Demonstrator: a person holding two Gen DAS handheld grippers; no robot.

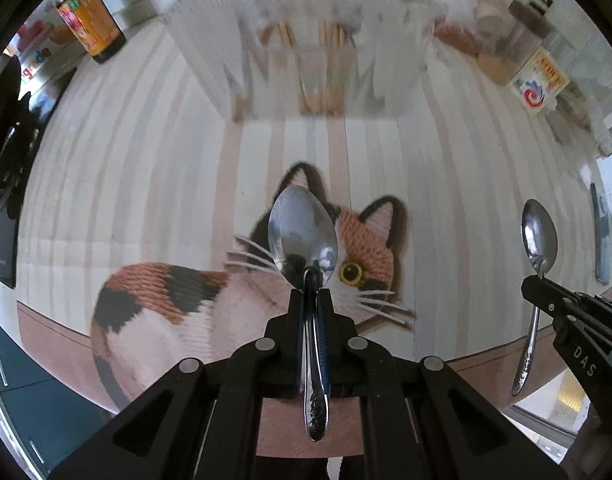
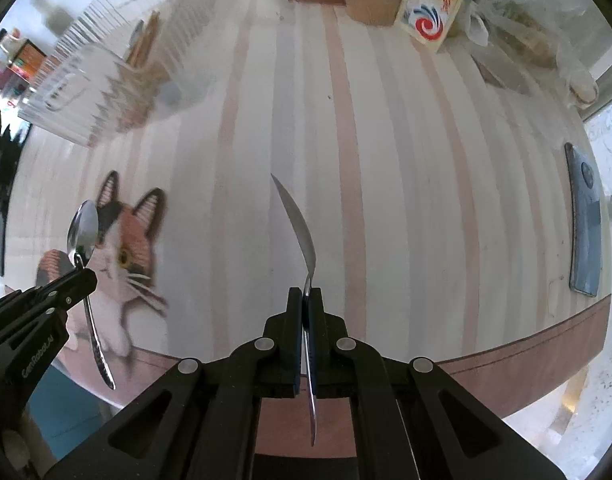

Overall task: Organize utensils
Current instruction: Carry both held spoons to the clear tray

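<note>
My left gripper (image 1: pixel 311 296) is shut on a steel spoon (image 1: pixel 303 232), bowl forward, held above the striped cloth; it also shows in the right wrist view (image 2: pixel 82 236). My right gripper (image 2: pixel 305 296) is shut on a second steel spoon (image 2: pixel 300 228), seen edge-on; that spoon also shows in the left wrist view (image 1: pixel 540 236). A clear ribbed utensil holder (image 1: pixel 306 52) with chopsticks and cutlery inside stands at the back of the table; it appears at the left in the right wrist view (image 2: pixel 106 80).
A striped tablecloth with a calico cat picture (image 1: pixel 210 300) covers the table. A dark sauce bottle (image 1: pixel 92 20) stands back left. A yellow packet (image 2: pixel 432 4), jars and bags crowd the back right. A dark phone (image 2: pixel 584 224) lies at the right edge.
</note>
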